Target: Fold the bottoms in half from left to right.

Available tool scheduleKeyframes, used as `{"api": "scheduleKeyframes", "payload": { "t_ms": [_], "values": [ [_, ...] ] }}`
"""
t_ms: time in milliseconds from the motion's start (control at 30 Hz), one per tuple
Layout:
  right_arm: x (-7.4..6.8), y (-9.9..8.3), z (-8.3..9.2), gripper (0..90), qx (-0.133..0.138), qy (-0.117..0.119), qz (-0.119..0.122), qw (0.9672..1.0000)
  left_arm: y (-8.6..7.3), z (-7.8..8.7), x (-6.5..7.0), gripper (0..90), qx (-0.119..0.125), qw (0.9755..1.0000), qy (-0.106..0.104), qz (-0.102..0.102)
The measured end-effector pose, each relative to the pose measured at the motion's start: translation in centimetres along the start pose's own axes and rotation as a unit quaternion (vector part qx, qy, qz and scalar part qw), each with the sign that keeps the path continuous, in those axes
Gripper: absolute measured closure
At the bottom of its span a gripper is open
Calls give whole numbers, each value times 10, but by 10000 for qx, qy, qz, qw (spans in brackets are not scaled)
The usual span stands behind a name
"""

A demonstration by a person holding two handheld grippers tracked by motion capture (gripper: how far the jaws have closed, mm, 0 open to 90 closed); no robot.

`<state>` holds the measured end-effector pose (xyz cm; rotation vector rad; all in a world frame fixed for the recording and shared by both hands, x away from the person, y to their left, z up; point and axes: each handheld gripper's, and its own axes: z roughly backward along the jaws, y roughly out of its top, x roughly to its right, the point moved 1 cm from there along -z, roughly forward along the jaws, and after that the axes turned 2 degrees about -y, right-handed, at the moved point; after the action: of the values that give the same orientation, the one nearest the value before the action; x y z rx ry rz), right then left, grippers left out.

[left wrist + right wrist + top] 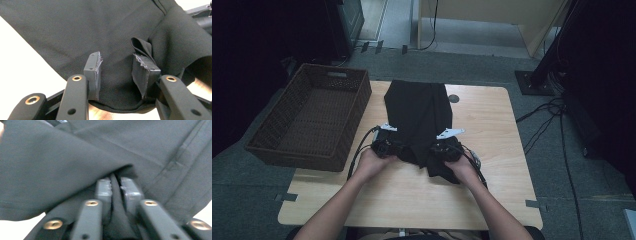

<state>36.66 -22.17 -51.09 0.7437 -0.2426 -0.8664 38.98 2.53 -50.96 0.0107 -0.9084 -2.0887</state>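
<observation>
A black garment (419, 107) lies lengthwise on the wooden table (497, 150), its near end bunched between the two hands. My left gripper (394, 147) sits at the near left edge of that end. In the left gripper view the left gripper (120, 58) has its pads apart over the cloth (75, 30), and a small fold leans on the right pad (145, 72). My right gripper (439, 150) is at the near right corner. In the right gripper view the right gripper (115, 181) has its pads nearly together, pinching a fold of the cloth (50, 165).
A brown wicker basket (312, 117) stands at the table's left edge. A small round dark spot (454, 98) marks the tabletop just right of the garment. Cables (542, 125) run over the floor on the right, beside dark equipment.
</observation>
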Motion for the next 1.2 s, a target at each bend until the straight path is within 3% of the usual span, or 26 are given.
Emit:
{"api": "scheduleKeyframes", "payload": {
  "t_ms": [100, 200, 267, 333, 400, 433, 467, 567, 667, 800, 900, 967, 1033, 1100, 1200],
  "values": [
    [10, 12, 10, 849, 199, 158, -159, 9996, 0, 0, 0, 595, 8, 10000, -11, 10],
    [24, 26, 21, 858, 518, 289, -493, 9970, 0, 0, 0, 595, 7, 10000, -8, 5],
    [34, 34, 25, 849, 650, 50, -652, 9957, 0, 0, 0, 595, -2, 10000, 7, -11],
    [47, 38, 23, 829, 615, -479, -741, 9942, -1, 0, 0, 595, 27, 10000, -9, -10],
    [56, 36, 22, 767, 531, -529, -976, 9924, -1, 0, 0, 595, 30, 10000, -38, 1],
    [57, 35, 24, 747, 537, -388, -1008, 9927, -1, 1, -1, 595, 30, 10000, -43, 1],
    [55, 32, 27, 726, 595, -291, -975, 9930, -2, 1, -1, 596, 34, 10000, -44, -1],
    [43, 27, 38, 630, 743, -333, -751, 9938, -1, 0, 0, 595, 35, 10000, -42, -2],
    [33, 22, 51, 626, 905, -17, -637, 9939, -2, 1, 0, 595, 29, 10000, -34, 12],
    [18, 9, 48, 536, 677, 487, -634, 9945, -2, 0, 0, 595, 45, 10000, -28, 49],
    [7, -3, 33, 445, 467, 415, -469, 9969, -1, 0, 0, 595, 38, 10000, -19, 28],
    [1, -10, 22, 439, 252, 345, -300, 9986, -2, 0, 0, 595, 38, 10000, -19, 24],
    [-5, -15, 13, 494, 93, 134, -118, 9998, -2, 0, 0, 595, 38, 10000, -20, 18],
    [-9, -16, 12, 693, 61, -11, 72, 10000, -2, 0, 0, 595, 43, 10000, -27, 16],
    [-16, -14, 25, 860, 282, 288, 47, 9992, -2, 1, 0, 595, 44, 10000, -30, 17]
  ]
}}
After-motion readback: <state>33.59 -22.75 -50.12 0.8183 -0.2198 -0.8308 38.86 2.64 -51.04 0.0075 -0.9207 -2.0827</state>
